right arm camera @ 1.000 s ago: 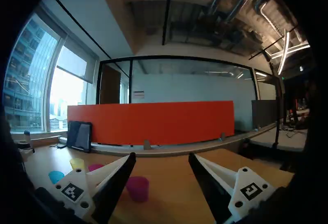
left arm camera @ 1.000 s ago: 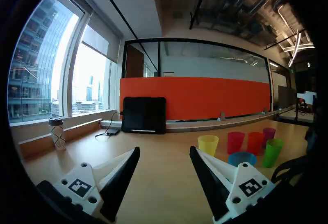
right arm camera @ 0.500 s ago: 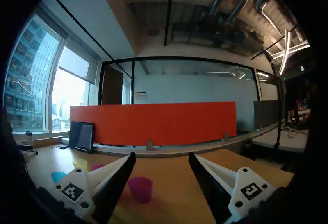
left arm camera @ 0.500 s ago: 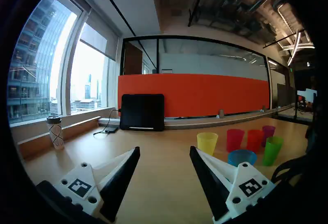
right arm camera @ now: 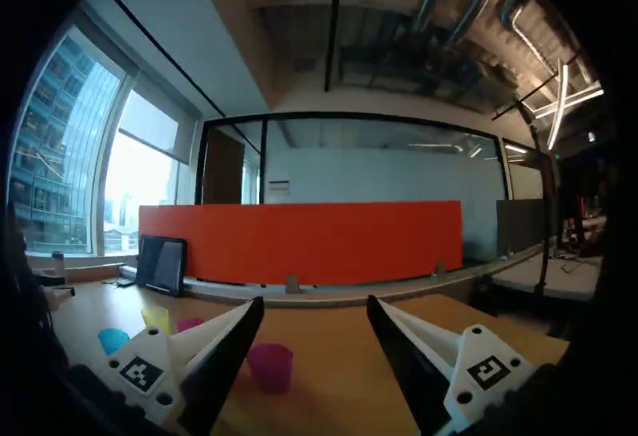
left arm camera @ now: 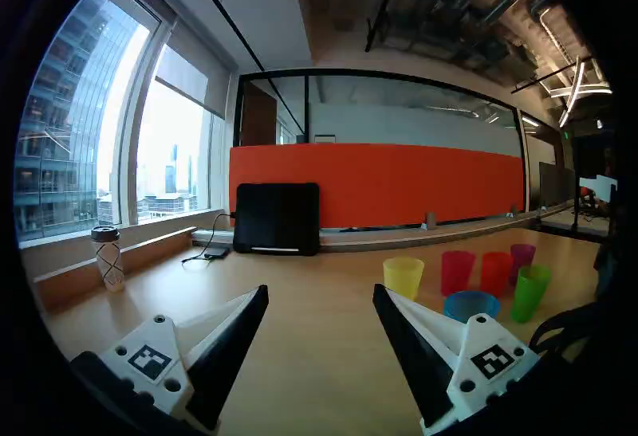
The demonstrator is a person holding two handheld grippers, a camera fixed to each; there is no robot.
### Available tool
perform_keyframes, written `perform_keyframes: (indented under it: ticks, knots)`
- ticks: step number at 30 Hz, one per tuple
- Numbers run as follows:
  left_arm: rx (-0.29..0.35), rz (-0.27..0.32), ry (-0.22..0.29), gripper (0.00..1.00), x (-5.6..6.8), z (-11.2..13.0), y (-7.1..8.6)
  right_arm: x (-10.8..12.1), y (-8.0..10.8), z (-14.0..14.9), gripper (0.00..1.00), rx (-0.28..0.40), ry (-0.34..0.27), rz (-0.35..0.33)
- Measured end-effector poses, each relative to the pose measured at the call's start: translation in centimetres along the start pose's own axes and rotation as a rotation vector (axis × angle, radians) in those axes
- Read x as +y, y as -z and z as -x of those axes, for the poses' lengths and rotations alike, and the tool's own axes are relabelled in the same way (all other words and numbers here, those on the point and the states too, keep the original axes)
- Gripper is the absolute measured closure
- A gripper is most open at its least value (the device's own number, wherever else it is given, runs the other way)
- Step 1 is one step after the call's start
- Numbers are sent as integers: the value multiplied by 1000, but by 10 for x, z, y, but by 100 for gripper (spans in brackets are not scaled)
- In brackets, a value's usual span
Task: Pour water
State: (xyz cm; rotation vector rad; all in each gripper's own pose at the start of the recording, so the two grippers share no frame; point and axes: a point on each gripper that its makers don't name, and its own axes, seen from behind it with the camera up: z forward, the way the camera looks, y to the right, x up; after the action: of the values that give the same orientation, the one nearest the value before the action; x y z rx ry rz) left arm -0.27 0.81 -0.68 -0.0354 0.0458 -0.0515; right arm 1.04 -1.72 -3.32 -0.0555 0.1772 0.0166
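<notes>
In the left gripper view my left gripper stands open over the wooden table, nothing between its fingers. Ahead to the right stand several plastic cups: a yellow cup, a red cup, an orange-red cup, a purple cup, a green cup and a low blue cup. In the right gripper view my right gripper is open and empty above the table. A purple cup sits just left of its gap; a blue cup and a yellow cup lie further left.
A black tablet leans against an orange partition at the table's back, with a cable beside it. A lidded clear bottle stands by the window ledge at the left. Another desk lies to the right.
My left gripper's fingers have spread slightly wider. The right gripper view has drifted a little, so the purple cup sits slightly more to the right than one second ago.
</notes>
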Motion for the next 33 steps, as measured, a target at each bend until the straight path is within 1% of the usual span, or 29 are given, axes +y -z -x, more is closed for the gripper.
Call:
perform_keyframes:
  ticks: [6, 9, 12, 21, 24, 27, 33]
  knots:
    - [0, 0, 0, 2, 1, 0, 0, 1, -1, 8, 0, 6, 21, 8]
    - [0, 0, 0, 2, 1, 0, 0, 0, -1, 14, 0, 6, 7, 8]
    - [0, 0, 0, 2, 1, 0, 0, -1, 0, 23, 0, -3, -8, 6]
    - [0, 0, 0, 2, 1, 0, 0, 1, -1, 52, 0, -44, 4, 13]
    - [0, 0, 0, 2, 1, 0, 0, 4, -3, 60, 0, -58, -4, 17]
    - [0, 0, 0, 2, 1, 0, 0, 4, -5, 66, 0, -72, -11, 17]
    - [0, 0, 0, 2, 1, 0, 0, 4, -5, 78, 0, -89, -6, 16]
